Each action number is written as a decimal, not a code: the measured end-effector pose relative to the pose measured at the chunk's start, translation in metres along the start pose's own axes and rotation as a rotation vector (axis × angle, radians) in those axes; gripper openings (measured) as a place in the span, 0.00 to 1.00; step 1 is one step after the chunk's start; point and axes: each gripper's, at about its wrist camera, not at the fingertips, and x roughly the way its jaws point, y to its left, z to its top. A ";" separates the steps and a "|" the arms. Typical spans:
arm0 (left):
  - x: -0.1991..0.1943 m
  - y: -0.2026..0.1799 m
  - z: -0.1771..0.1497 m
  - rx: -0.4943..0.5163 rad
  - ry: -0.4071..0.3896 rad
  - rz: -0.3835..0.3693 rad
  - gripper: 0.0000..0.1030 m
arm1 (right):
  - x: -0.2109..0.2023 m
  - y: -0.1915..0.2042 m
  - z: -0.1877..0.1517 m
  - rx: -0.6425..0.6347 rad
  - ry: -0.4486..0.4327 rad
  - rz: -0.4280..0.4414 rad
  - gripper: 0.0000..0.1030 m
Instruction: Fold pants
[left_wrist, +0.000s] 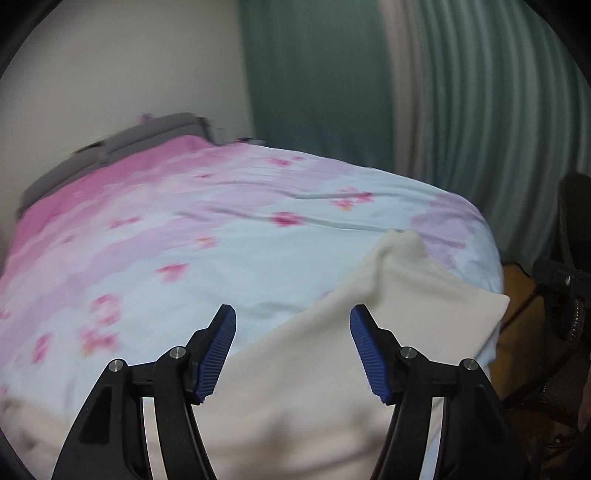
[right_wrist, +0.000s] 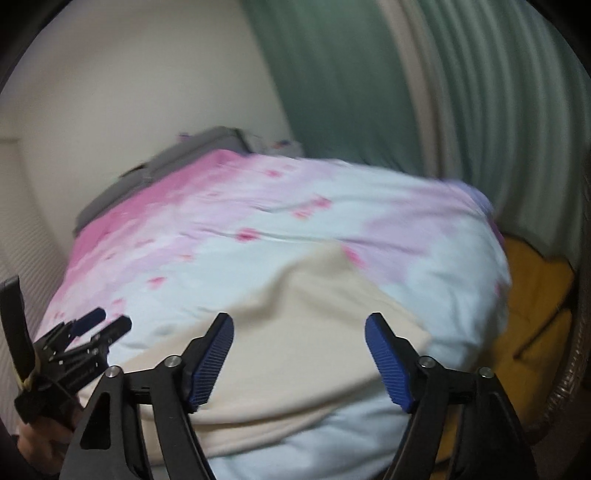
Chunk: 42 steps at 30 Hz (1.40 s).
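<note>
Both claws, left (left_wrist: 292, 314) and right (right_wrist: 299, 321), hang open and empty over the cream pants (left_wrist: 332, 369), which lie rumpled on the bed (left_wrist: 184, 229), so folding looks barely begun, judging by the loose spread.

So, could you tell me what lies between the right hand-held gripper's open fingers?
Only the cream pants on the bedspread, seen between the right hand-held gripper in the right wrist view.

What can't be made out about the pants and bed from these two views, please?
- Pants: near end hidden in the left wrist view by the left hand-held gripper and the frame edge.
- Bedspread print: motion-blurred, right wrist view.
- Grey item at the bed's far end: blurred, unidentifiable.
</note>
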 end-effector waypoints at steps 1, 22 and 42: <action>-0.020 0.015 -0.007 -0.026 -0.005 0.036 0.62 | -0.005 0.019 0.000 -0.029 -0.011 0.028 0.74; -0.248 0.249 -0.185 -0.503 -0.072 0.623 0.82 | -0.019 0.330 -0.081 -0.528 -0.028 0.496 0.82; -0.206 0.409 -0.245 -0.783 -0.057 0.886 0.82 | 0.151 0.626 -0.165 -1.178 0.339 0.910 0.69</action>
